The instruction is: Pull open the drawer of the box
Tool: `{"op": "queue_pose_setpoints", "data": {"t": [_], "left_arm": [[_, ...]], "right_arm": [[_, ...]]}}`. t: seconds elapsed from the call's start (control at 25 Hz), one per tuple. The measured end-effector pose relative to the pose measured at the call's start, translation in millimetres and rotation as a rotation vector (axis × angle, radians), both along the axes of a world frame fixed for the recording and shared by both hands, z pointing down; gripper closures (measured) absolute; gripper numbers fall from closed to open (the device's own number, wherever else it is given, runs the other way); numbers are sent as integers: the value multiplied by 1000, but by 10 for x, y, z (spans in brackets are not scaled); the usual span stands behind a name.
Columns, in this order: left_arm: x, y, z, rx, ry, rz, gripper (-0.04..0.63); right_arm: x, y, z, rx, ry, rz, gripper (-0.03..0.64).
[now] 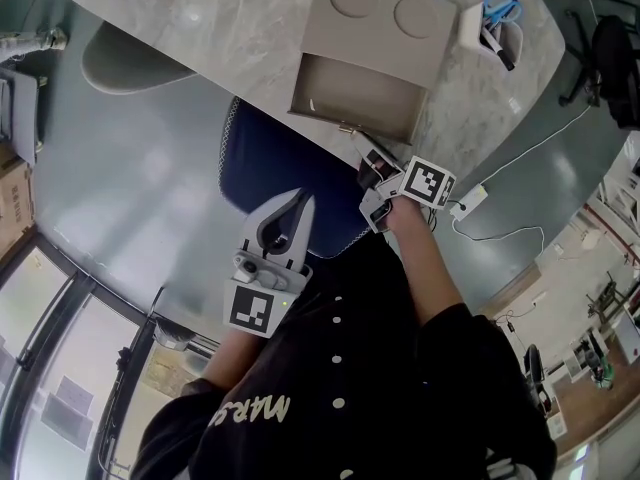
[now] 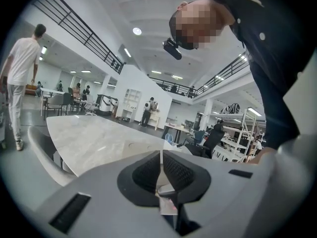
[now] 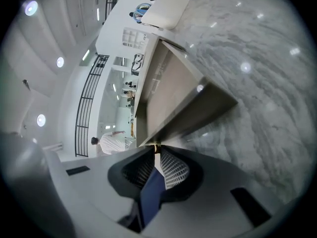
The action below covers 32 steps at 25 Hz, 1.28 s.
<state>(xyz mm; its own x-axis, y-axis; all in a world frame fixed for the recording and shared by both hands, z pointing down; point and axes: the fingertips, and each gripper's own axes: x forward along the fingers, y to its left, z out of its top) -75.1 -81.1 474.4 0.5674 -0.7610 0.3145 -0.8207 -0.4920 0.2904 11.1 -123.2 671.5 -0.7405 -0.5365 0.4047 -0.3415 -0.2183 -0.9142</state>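
Observation:
A beige box (image 1: 375, 18) with two round dents on top sits on the marble table (image 1: 200, 13). Its drawer (image 1: 355, 93) stands pulled out over the table's near edge, with an empty inside. My right gripper (image 1: 356, 136) is shut on the drawer's small brass knob (image 1: 348, 128). The right gripper view shows the knob (image 3: 157, 146) pinched at the fingertips, under the drawer front (image 3: 168, 93). My left gripper (image 1: 303, 198) hangs lower left over the blue chair, away from the box. Its jaws meet with nothing between them in the left gripper view (image 2: 160, 155).
A white holder (image 1: 490, 23) with blue scissors stands right of the box. A blue chair (image 1: 290, 178) is tucked under the table in front of me, a grey chair (image 1: 125, 63) to the left. A white cable (image 1: 500, 163) runs across the floor. A person in white (image 2: 22, 73) walks far left.

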Motion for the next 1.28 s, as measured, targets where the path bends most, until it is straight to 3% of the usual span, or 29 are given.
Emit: {"op": "queue_pose_setpoints", "data": {"t": [1.28], "left_arm": [[-58, 88, -14, 12, -5, -4, 571]], "right_arm": [[-93, 348, 50, -33, -16, 1, 589]]}}
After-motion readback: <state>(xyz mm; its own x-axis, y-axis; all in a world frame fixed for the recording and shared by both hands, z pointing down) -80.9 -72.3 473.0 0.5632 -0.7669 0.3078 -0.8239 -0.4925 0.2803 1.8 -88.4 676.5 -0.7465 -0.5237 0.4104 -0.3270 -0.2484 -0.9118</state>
